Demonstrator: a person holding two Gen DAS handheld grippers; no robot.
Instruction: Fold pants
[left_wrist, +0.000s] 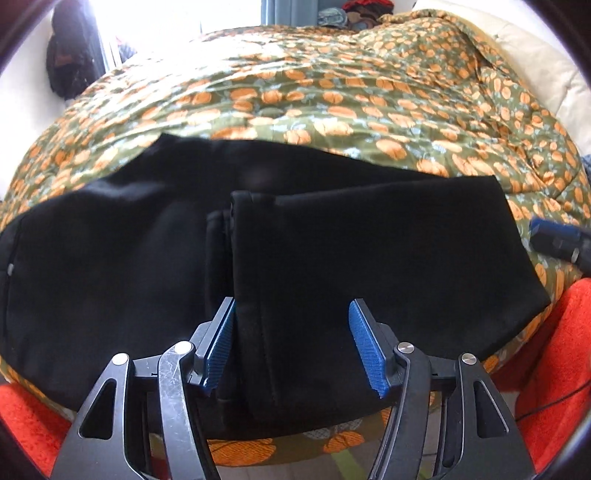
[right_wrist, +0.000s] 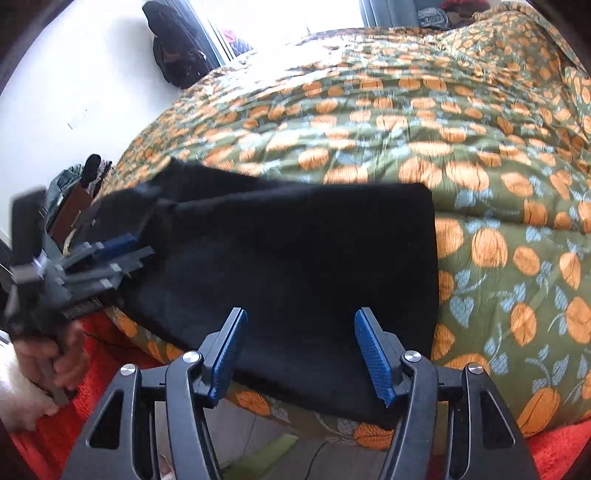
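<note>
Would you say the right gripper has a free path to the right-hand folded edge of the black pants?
Probably yes. The right gripper hangs open just above the black pants, whose folded edge lies bare on the bedspread. The left gripper works the far end, out of the way.

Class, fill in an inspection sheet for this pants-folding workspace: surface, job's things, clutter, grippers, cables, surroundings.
Surface: bed with a pumpkin-print quilt, rumpled toward the far side.
Job's things: black pants lying at the quilt's near edge, one end folded over the rest.
Clutter: red towel at the bed's near side.
Grippers: left gripper open over the folded edge; right gripper open, pads off the cloth.
Cables: a thin dark cable on the floor below the bed.
Surroundings: bright window, white wall, a dark bag hanging on it, piled clothes beyond the bed.
</note>
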